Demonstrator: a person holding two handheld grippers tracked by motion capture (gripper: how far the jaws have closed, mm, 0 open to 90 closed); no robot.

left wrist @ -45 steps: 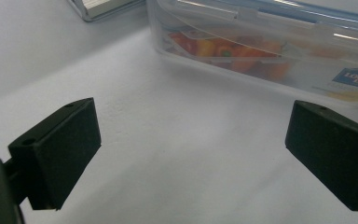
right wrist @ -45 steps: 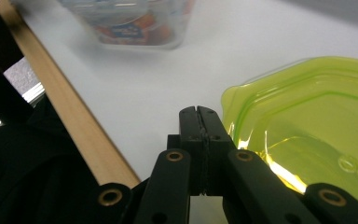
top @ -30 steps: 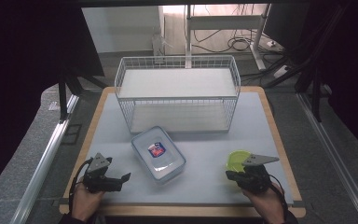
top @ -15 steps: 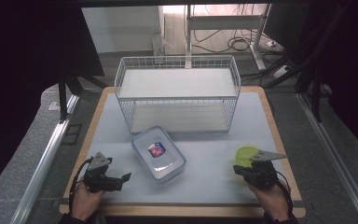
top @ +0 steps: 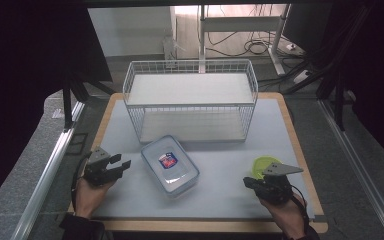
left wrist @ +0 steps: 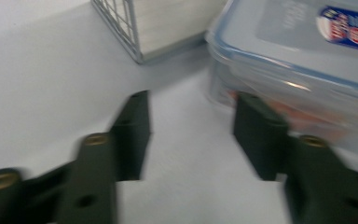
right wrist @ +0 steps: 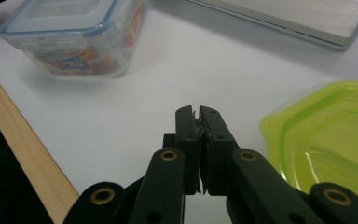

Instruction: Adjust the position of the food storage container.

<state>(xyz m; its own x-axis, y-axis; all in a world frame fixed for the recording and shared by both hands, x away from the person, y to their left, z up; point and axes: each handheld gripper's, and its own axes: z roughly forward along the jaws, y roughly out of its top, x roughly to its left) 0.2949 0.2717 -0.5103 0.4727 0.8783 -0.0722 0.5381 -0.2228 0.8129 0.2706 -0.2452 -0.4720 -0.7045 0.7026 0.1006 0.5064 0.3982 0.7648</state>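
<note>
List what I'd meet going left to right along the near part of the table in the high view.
Left tongs → clear lidded food box → right tongs → green lid. The wire basket sits farther back, so it is left out of the row.

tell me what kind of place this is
Most likely a lab or workshop bench set up for recording handling tasks: a white mat on a wood-edged table, a wire basket, cables and metal frames on the floor behind, dark curtains at the sides.
</note>
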